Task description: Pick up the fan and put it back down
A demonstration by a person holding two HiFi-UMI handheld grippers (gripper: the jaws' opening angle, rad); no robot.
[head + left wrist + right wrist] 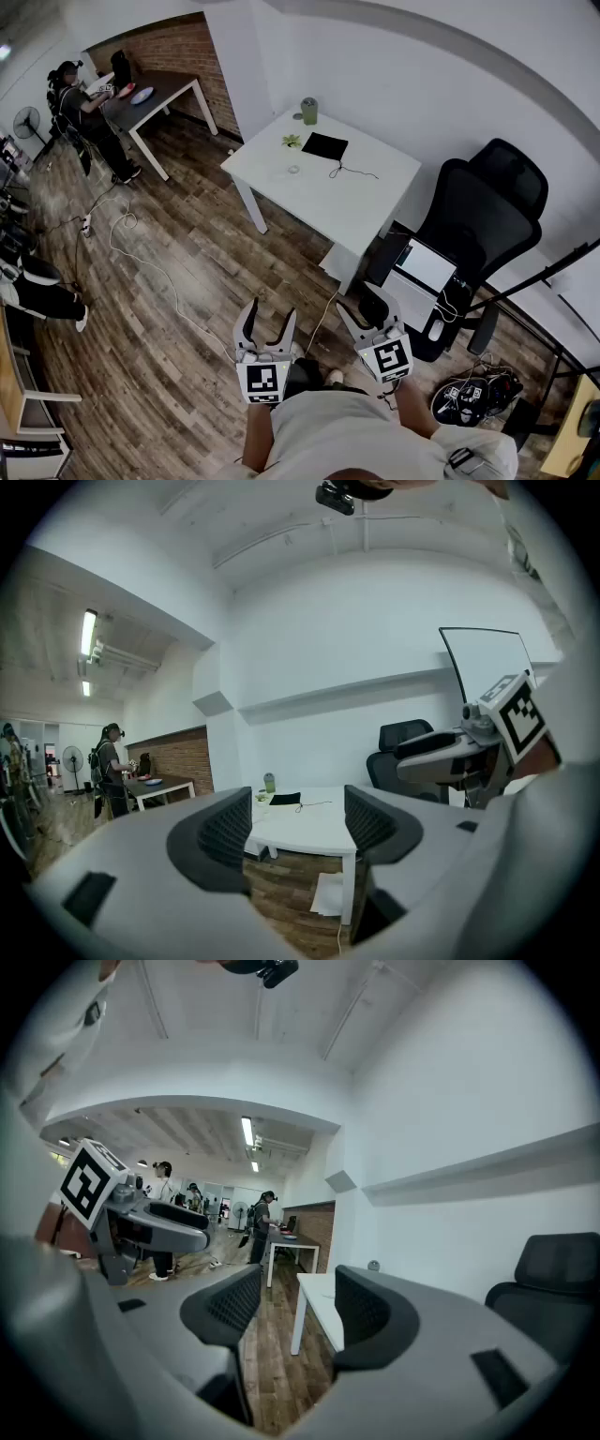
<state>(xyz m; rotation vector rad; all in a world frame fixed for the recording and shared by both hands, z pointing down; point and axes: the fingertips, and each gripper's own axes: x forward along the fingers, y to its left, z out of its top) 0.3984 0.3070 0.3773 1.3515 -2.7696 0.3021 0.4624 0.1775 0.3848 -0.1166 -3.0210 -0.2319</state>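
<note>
A white table (361,202) stands ahead of me on the wood floor. It carries a green cup (308,111), a flat black item (324,145) with a thin cable, and a small green object (292,141). Far off at the left stands a pedestal fan (26,122), also visible as a small pedestal fan (72,758) in the left gripper view. My left gripper (270,316) is held level at waist height, well short of the table, open and empty. My right gripper (364,305) hangs beside it, also open with nothing between its jaws.
A black office chair (487,202) with a laptop (424,265) on its seat stands right of the table. A person (80,103) works at a dark desk (164,94) at the back left. Cables (122,234) trail over the floor, and gear (473,398) lies at the lower right.
</note>
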